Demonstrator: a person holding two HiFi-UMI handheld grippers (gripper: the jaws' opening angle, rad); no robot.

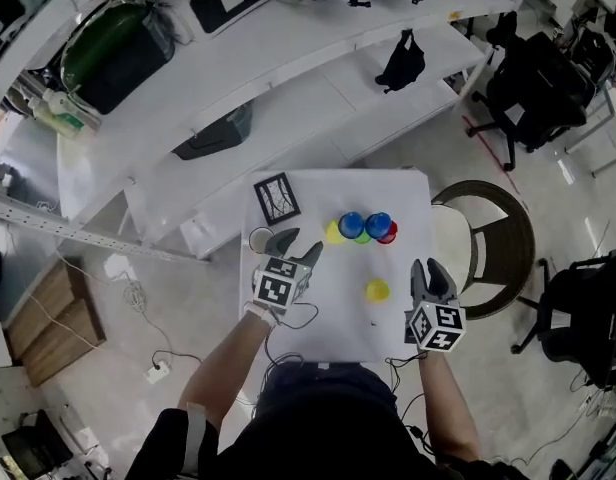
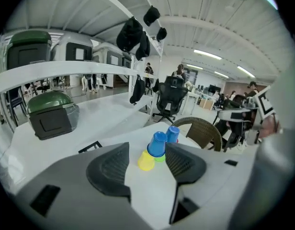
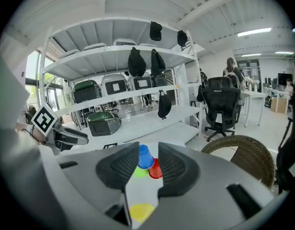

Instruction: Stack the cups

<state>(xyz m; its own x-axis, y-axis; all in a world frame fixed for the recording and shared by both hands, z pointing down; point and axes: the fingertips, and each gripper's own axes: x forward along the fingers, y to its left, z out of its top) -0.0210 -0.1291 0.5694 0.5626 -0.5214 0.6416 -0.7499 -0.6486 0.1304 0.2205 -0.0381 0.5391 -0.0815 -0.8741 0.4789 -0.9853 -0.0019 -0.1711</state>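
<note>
The white table [image 1: 338, 313] holds a lone yellow cup [image 1: 377, 290]. Beside it the right gripper [image 1: 425, 271] gapes empty, as does the left gripper [image 1: 298, 249] farther off. The person should straddle the cup squarely before closing.

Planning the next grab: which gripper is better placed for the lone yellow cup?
Likely right: the right gripper sits nearest the lone yellow cup, jaws apart and empty; the left gripper faces the cup cluster.

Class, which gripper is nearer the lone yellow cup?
Right. The right gripper sits just right of the lone yellow cup; the left gripper is farther off to its left, beside the cup cluster.
</note>
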